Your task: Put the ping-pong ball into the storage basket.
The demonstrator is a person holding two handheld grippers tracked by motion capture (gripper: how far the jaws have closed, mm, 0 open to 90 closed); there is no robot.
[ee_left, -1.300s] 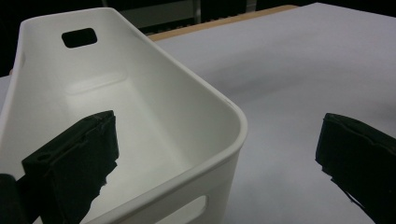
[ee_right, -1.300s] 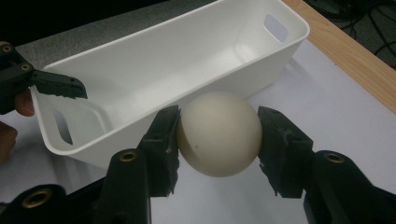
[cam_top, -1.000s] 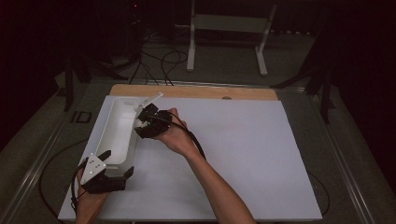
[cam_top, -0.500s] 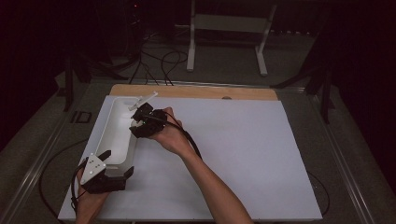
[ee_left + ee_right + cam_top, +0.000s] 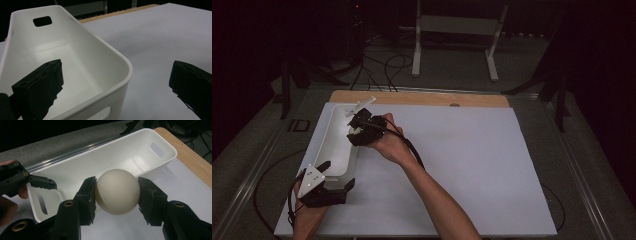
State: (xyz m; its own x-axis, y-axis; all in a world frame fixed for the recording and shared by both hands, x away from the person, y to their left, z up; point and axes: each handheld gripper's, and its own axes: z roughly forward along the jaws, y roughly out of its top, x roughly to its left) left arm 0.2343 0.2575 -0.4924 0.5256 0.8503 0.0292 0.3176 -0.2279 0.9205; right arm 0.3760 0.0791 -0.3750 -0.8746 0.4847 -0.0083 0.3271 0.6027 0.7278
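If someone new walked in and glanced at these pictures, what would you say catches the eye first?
First, the cream ball clamped between the jaws of the right gripper, held just over the long side of the white bin. Next, the bin itself, long and empty, lying along the left edge of the white tabletop. Then the left gripper, open, straddling a corner of the bin's near end, one jaw inside and one outside.
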